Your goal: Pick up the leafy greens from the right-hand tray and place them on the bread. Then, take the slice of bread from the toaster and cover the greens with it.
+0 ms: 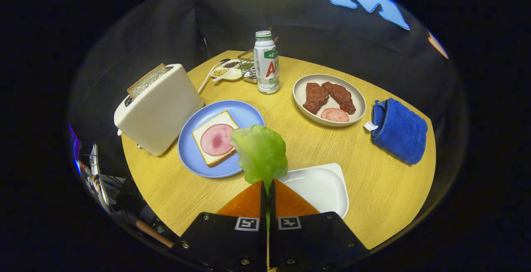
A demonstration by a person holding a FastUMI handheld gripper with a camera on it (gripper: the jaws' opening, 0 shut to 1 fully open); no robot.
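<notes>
My hand-held gripper (267,191) has its two fingers pinched tight together on the lower edge of the leafy greens (260,151), and the leaf stands up and fans out just ahead of the fingertips, lifted clear of the table (373,205). The hold looks thin to me: only a narrow strip of leaf sits between the fingers, so a quick swing could let it slide out, and the floppy upper part could fold over instead of lying flat. Just beyond the fingers on the right is the white tray (321,187), near the table's front edge, with nothing lying in the part I can see. Just beyond the greens on the left is the blue plate (244,114), carrying the bread (209,139) with a round pink slice of ham (217,139) on top; the leaf's left lobe already overlaps the plate's near rim in my view, though I can't tell how high above it I am. If I let go short, the greens land on the plate's rim or the table rather than on the bread. Further left, by the table's left edge, stands the toaster (159,108) with a slice of bread (146,80) sticking out of its slot. Towards the far edge stand a bottle (266,62) and a plate of meat (330,100), and a blue cloth (399,130) lies at the right edge, all well apart from my path.
</notes>
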